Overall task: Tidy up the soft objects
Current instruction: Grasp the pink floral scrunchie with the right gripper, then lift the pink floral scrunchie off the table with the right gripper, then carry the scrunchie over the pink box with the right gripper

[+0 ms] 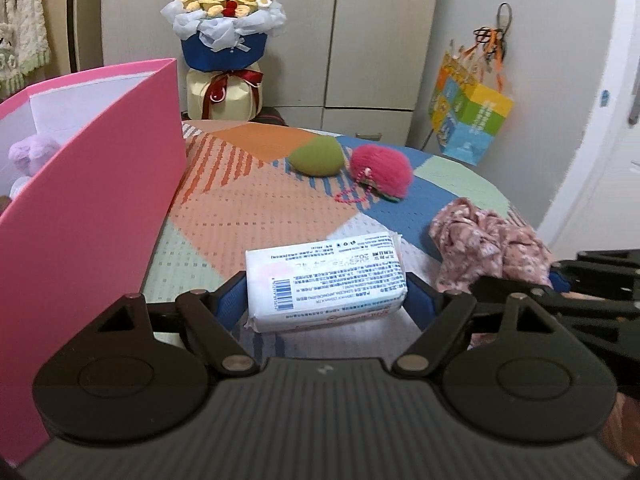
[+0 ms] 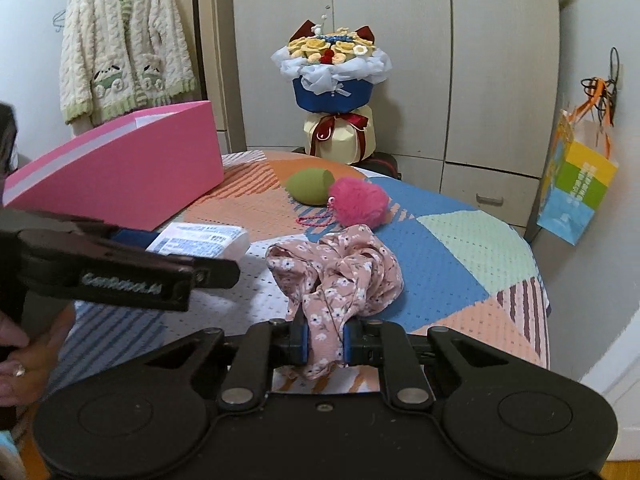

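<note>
both grippers clamped: left gripper (image 1: 326,294) on tissue pack (image 1: 324,284), right gripper (image 2: 325,342) on floral cloth (image 2: 340,276)

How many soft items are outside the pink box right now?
4: tissue pack in the left tongs; floral cloth in the right tongs; green pouch and pink pompom on the table. More may hide inside the pink box.

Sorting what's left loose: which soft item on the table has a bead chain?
The fuzzy pink pompom, beside the smooth green sponge; its pink bead chain trails onto the cloth.
</note>
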Motion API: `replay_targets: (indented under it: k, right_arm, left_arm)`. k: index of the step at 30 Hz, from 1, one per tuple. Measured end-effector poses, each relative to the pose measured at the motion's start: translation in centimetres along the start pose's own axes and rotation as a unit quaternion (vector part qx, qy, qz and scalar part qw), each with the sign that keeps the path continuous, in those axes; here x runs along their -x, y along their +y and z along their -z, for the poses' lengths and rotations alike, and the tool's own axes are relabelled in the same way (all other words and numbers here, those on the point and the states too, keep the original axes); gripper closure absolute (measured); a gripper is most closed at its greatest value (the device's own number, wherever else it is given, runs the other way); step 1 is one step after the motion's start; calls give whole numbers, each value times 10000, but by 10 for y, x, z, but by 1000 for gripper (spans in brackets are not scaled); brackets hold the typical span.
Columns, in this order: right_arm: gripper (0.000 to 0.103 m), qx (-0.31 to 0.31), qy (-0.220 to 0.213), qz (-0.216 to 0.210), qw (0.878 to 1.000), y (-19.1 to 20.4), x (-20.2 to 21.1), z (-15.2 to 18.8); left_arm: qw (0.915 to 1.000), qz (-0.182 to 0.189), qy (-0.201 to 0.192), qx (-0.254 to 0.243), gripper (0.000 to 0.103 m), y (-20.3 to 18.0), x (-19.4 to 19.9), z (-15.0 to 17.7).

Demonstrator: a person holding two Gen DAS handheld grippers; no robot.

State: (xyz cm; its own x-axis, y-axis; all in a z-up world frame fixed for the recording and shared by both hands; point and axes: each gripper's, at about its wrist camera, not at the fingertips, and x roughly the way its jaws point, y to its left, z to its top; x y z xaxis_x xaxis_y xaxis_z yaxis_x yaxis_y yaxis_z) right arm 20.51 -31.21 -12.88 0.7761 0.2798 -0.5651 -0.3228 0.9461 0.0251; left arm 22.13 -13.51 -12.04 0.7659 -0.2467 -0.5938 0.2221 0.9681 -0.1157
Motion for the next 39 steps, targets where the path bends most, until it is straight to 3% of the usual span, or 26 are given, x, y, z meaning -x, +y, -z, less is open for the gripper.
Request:
replay_targets:
  k: [9, 19, 24, 28, 32, 39]
  right_arm:
    - [85, 31, -60, 17, 10000, 20, 22, 5]
    - [85, -27, 5, -186, 9998, 48, 72, 22]
    - [85, -65, 110, -467, 9988, 67, 100, 24]
    - [85, -39, 386, -628, 9973, 88, 116, 24]
    - [85, -133, 692, -1091, 9915, 109, 125, 18]
    - [85, 211, 710, -1767, 9815, 156, 138, -9]
  left_arm:
    - [9996, 229, -93, -162, 23, 8, 36, 8]
    - [9960, 679, 27, -584, 23, 25, 108, 27]
    - [9936, 864, 133, -713, 23, 40, 152, 31]
    - [9919, 962, 488, -671, 23, 59, 181, 35]
    - [9886, 1143, 834, -510, 23, 82, 207, 39]
    - [9907, 862, 827, -658, 23, 110, 250, 37]
